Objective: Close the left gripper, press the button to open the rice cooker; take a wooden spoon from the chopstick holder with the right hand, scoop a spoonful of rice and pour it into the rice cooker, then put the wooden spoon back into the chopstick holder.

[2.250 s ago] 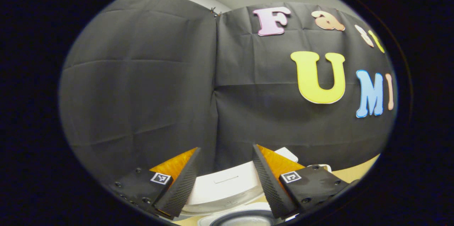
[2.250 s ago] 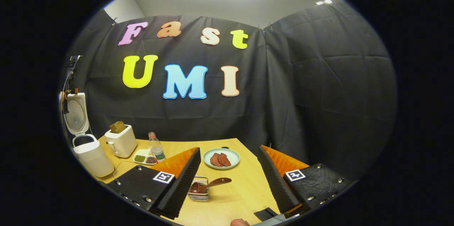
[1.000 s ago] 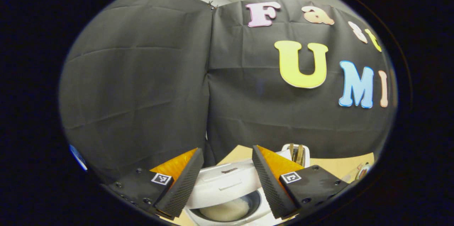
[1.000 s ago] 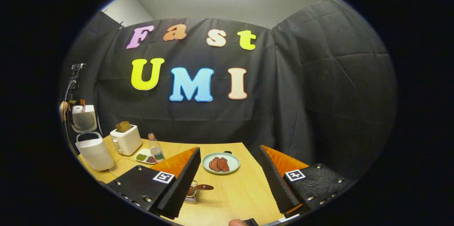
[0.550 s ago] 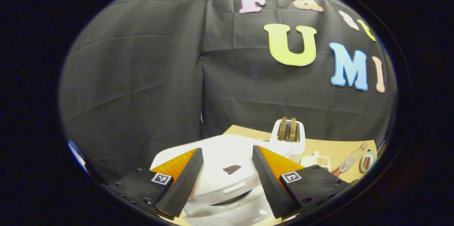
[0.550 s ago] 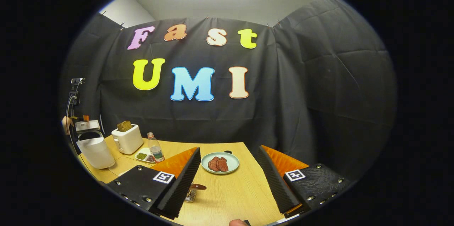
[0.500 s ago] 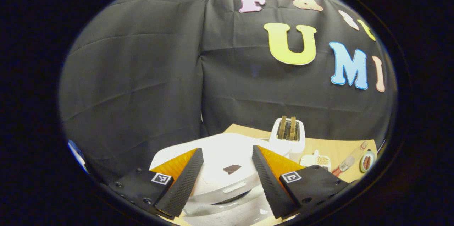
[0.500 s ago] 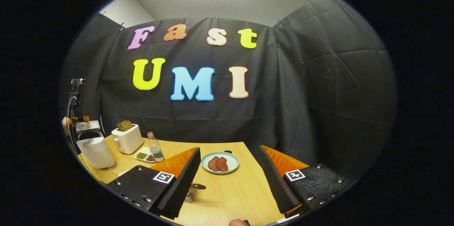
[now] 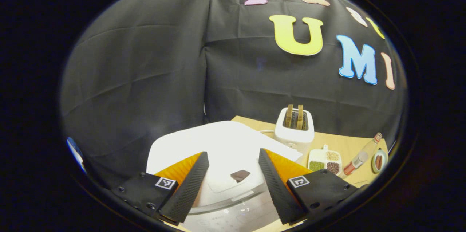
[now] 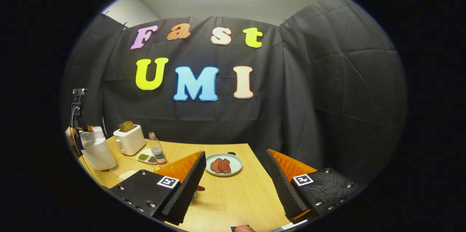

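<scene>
Rice cooker lid now shut under left hand-held gripper

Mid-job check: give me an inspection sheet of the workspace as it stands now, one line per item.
Surface: wooden table, bare in the middle.
Job's things: white rice cooker with lid down, at the table's far left in the right gripper view; spoon and holder mostly hidden behind the right gripper's finger.
Clutter: toaster with bread slices; divided dish of beans and grains; bottle; plate of meat slices.
Grippers: left gripper open, fingers either side of the cooker lid; right gripper open over the table, holding nothing.
Cables: thin cord on the table by the cooker.
Surroundings: black cloth wall, grey ceiling above.
</scene>
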Demonstrator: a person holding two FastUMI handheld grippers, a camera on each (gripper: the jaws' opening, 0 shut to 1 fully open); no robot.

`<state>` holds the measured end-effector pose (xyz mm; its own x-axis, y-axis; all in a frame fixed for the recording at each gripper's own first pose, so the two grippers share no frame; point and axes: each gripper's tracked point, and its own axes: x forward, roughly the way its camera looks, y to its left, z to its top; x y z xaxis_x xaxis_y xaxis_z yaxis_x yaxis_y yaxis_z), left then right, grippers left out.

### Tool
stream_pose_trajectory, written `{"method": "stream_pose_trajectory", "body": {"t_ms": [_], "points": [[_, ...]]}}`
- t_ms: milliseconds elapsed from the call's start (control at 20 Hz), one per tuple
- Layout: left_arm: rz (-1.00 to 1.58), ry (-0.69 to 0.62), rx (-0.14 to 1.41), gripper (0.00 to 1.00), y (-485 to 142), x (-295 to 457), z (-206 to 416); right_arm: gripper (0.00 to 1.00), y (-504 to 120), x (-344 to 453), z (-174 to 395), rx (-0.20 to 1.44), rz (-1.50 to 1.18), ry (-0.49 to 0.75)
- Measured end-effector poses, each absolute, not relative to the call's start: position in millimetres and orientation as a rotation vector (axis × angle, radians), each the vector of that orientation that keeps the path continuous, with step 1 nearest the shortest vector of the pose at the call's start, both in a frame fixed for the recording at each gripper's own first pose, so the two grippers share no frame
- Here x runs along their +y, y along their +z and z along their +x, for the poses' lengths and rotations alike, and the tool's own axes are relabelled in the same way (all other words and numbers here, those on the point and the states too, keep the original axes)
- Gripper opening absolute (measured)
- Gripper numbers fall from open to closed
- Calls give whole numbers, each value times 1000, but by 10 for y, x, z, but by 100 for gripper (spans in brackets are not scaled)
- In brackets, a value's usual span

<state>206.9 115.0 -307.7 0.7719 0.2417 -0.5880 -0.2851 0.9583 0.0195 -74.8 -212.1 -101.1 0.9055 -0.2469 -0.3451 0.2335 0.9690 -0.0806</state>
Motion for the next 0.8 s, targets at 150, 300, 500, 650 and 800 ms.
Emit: {"method": "stream_pose_trajectory", "body": {"t_ms": [150,300,500,650,800], "points": [[-39,274,631,96,-3159,1117,2033,98,-1032,-2152,-790,368,-37,-257],[-17,268,654,97,-3257,1088,2000,98,-1019,-2181,-817,366,-36,-269],[-17,276,683,97,-3306,1086,2006,98,-1014,-2200,-848,363,-37,-278],[-49,278,702,98,-3298,1080,1981,98,-1007,-2207,-883,356,-30,-283],[-57,237,687,98,-3287,1074,1982,98,-1017,-2153,-884,354,-2,-283]]}}
